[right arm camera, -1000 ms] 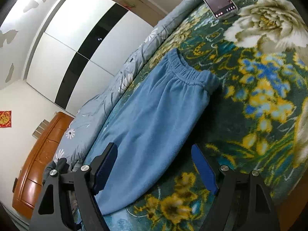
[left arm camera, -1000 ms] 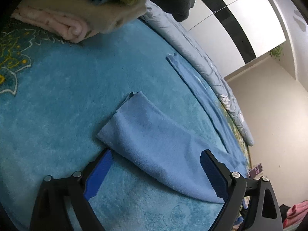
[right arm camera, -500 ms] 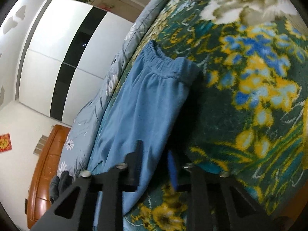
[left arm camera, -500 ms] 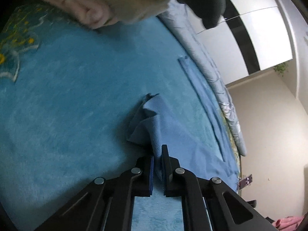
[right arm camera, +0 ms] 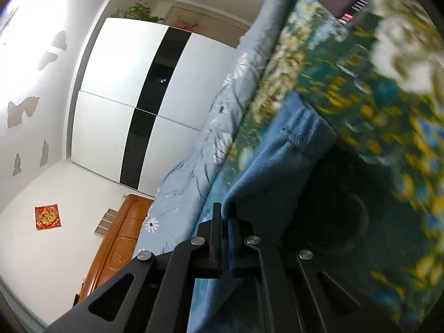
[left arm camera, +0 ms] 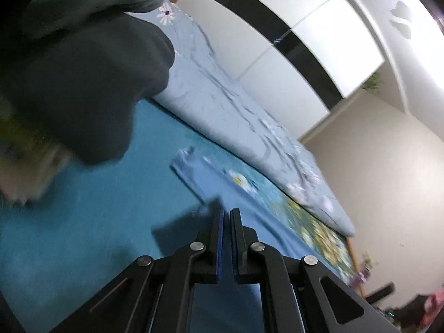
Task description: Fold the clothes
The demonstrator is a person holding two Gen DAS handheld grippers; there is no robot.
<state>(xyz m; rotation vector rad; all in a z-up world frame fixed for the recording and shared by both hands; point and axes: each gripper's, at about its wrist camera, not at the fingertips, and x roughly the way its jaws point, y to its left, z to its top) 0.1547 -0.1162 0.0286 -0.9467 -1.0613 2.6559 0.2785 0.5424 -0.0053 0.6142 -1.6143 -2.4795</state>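
Blue fleece trousers [right arm camera: 280, 163] hang pinched in our right tool [right arm camera: 225, 222] near the waistband; our left tool [left arm camera: 227, 216] looks clamped narrow, seemingly on a leg, for folding.

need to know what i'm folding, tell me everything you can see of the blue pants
The blue pants look like soft fleece, mid blue, with a gathered elastic waistband at the far end. They lie along the flowered bedspread, beside the pale grey quilt. The right tongs are shut on a lifted edge near the waist. In the left view the left tongs are closed at the leg end, which lies flat; the grip itself is hidden.
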